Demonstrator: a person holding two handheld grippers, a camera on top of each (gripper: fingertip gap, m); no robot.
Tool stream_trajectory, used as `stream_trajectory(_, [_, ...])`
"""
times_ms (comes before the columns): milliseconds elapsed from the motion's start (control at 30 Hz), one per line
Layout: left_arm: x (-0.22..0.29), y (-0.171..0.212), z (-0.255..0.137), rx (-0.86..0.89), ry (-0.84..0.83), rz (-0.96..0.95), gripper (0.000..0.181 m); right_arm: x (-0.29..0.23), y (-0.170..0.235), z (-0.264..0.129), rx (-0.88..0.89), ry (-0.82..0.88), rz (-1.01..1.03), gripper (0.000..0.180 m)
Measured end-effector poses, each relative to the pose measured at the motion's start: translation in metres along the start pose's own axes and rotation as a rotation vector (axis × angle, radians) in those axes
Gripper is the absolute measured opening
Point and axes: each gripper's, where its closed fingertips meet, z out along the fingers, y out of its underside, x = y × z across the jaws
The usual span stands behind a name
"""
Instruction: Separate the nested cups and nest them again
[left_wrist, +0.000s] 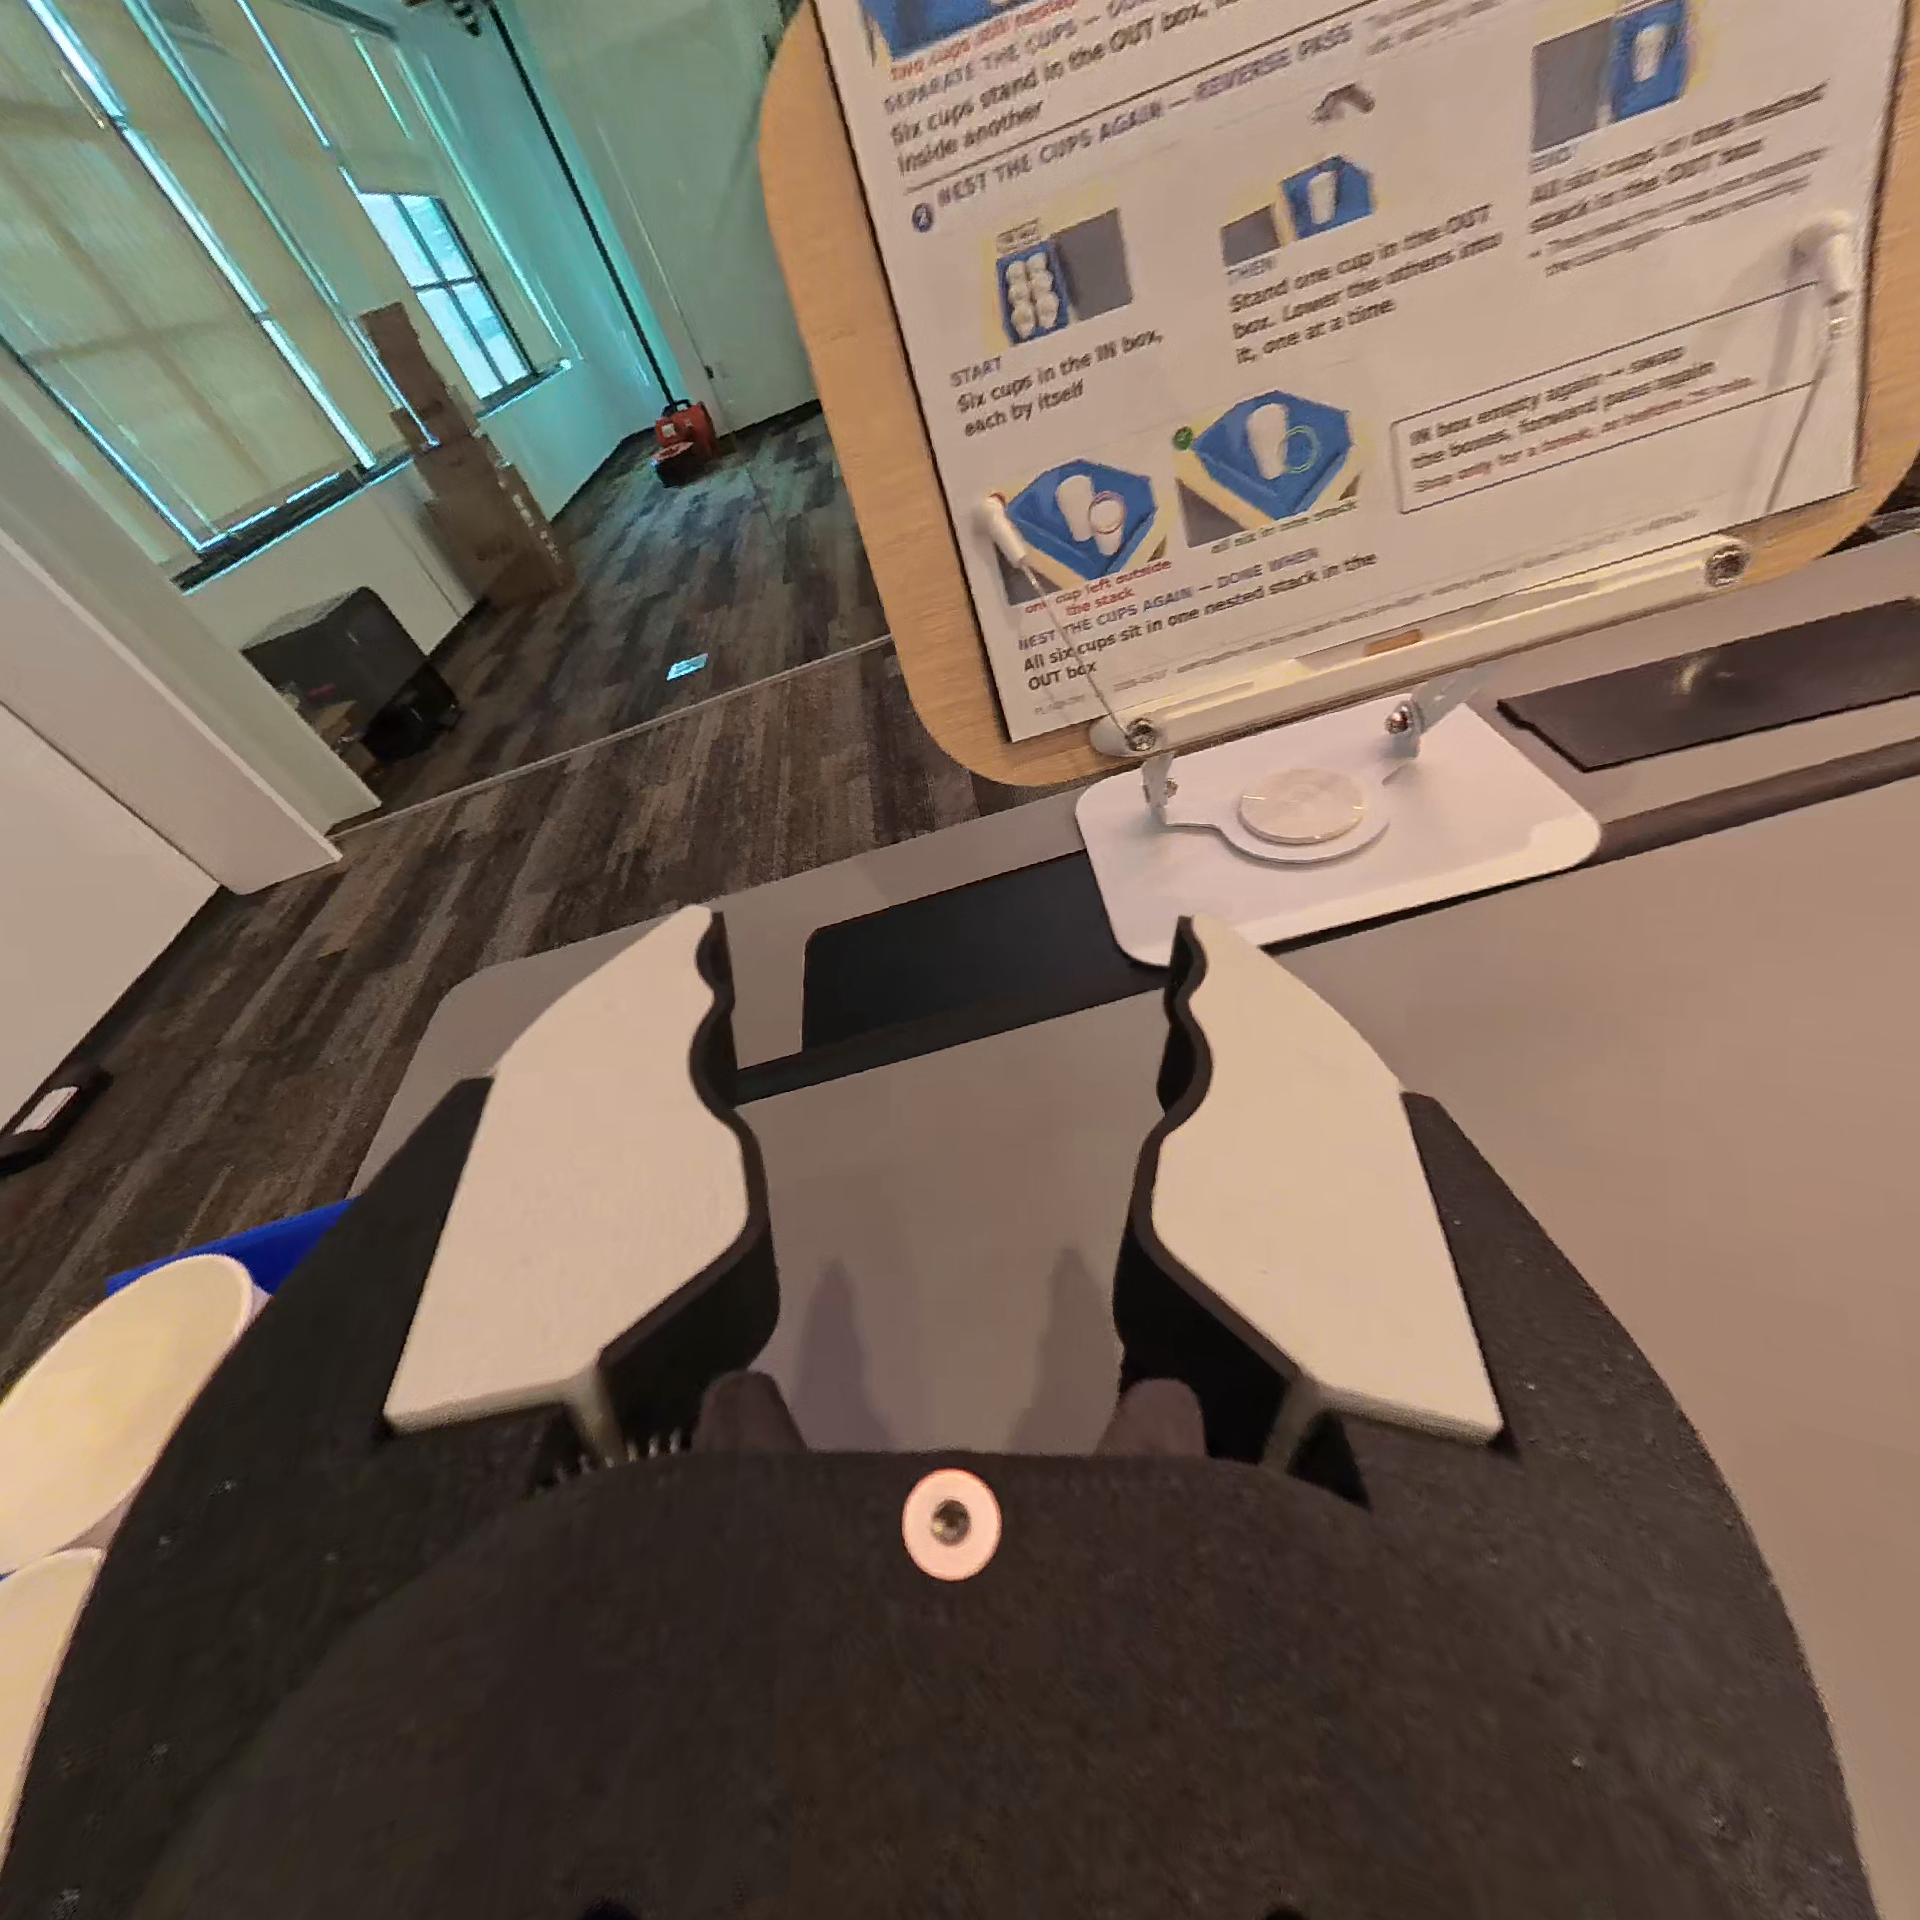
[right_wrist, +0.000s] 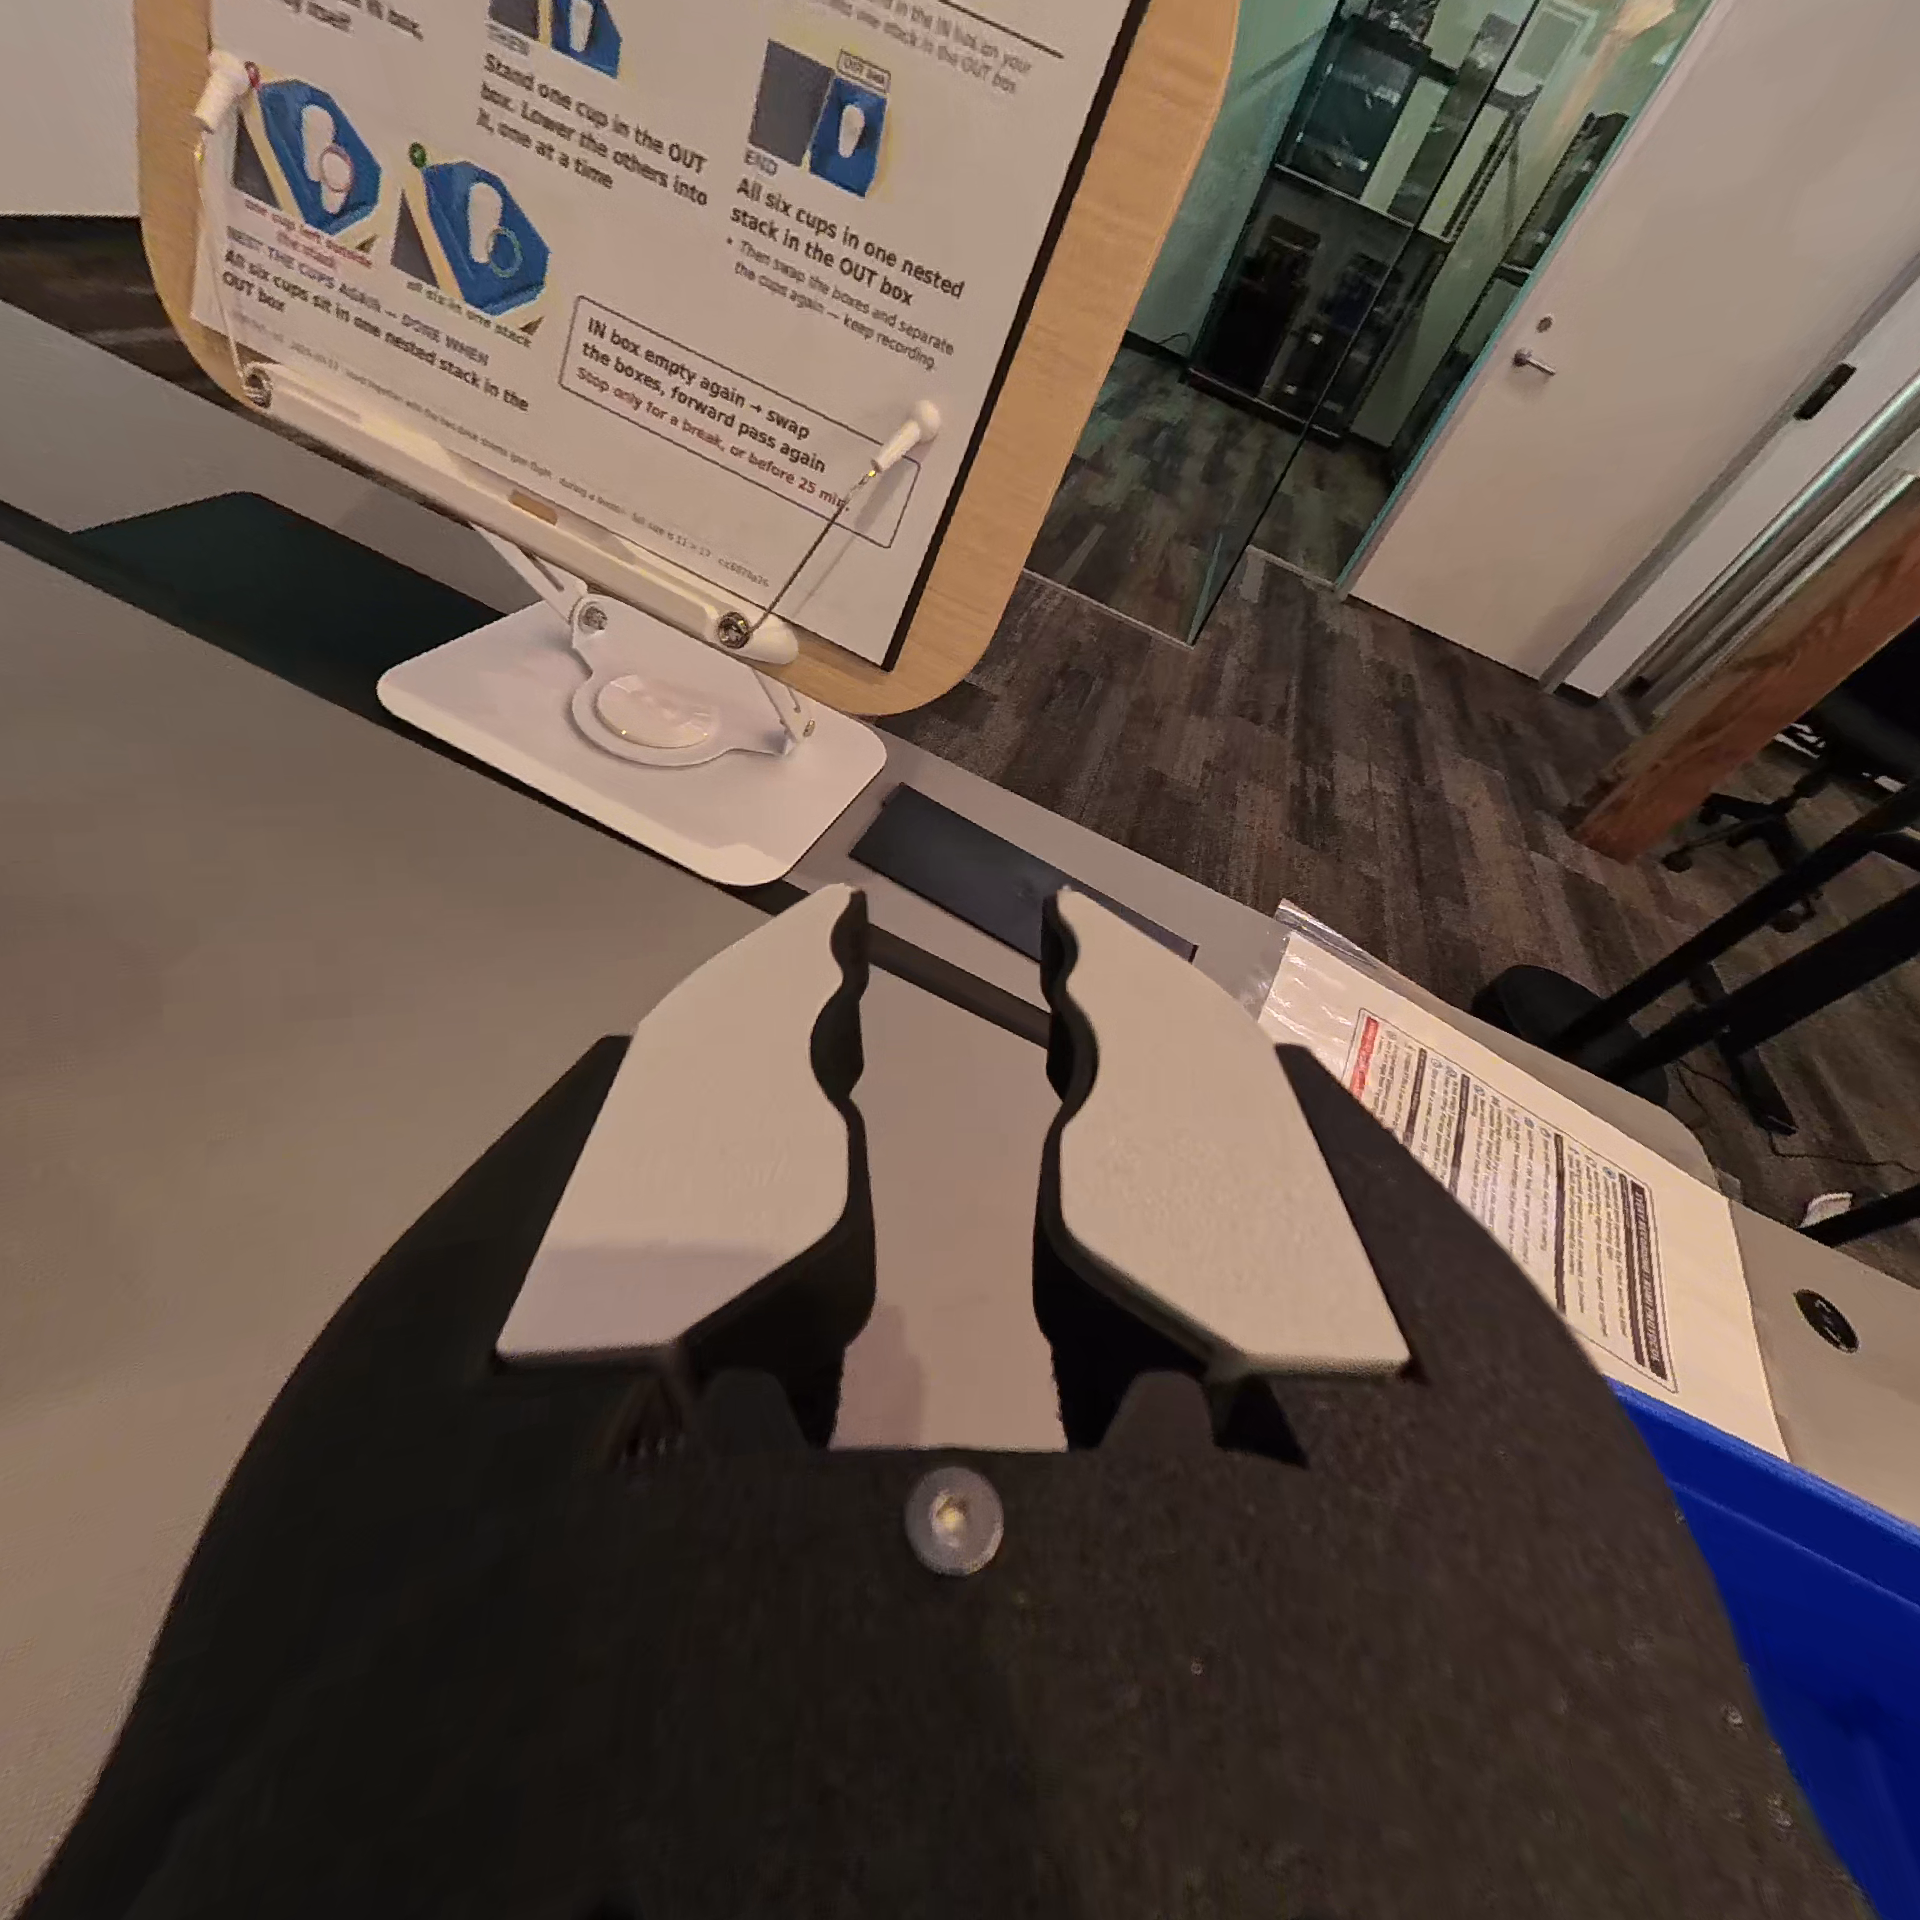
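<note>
In the left wrist view my left gripper (left_wrist: 951, 940) is open and empty above the grey table (left_wrist: 1558, 1091). White cups (left_wrist: 114, 1382) show at the lower left edge, with a second white cup (left_wrist: 31, 1652) below, next to a blue box corner (left_wrist: 260, 1242); most of them is hidden by the gripper body. In the right wrist view my right gripper (right_wrist: 956, 914) is open and empty above the table (right_wrist: 260, 1039). A blue box wall (right_wrist: 1808, 1621) shows at the lower right edge; its inside is hidden.
A wooden board with an instruction sheet (left_wrist: 1351, 343) stands on a white base (left_wrist: 1340, 831) at the table's far side; it also shows in the right wrist view (right_wrist: 665, 260). A printed sheet in a plastic sleeve (right_wrist: 1507, 1174) lies at the right. Dark mats (left_wrist: 966, 966) lie on the table.
</note>
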Motion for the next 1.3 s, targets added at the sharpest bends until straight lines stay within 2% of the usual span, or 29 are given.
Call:
stream_trajectory(267, [-0.017,-0.021,-0.026,0.037,-0.165,0.074,0.078,0.007,-0.006,-0.009,0.009,-0.002,0.021,0.031])
stream_trajectory(633, [-0.021,-0.013,-0.036,0.003,-0.209,0.071,0.079,0.007,0.001,-0.007,-0.019,-0.039,0.036,0.031])
stream_trajectory(800, [-0.021,-0.003,-0.042,-0.05,-0.23,0.155,0.079,0.003,0.003,-0.006,-0.034,-0.077,0.044,0.031])
stream_trajectory(900, [-0.016,-0.004,-0.046,-0.089,-0.237,0.284,0.076,0.003,0.004,-0.006,-0.037,-0.087,0.044,0.031])
stream_trajectory(1133, [-0.004,-0.022,-0.063,-0.089,-0.368,0.776,0.069,-0.004,0.011,-0.003,-0.065,-0.133,0.049,0.032])
stream_trajectory(1300, [0.001,-0.021,-0.077,-0.099,-0.377,0.892,0.068,-0.005,0.018,0.002,-0.095,-0.142,0.051,0.034])
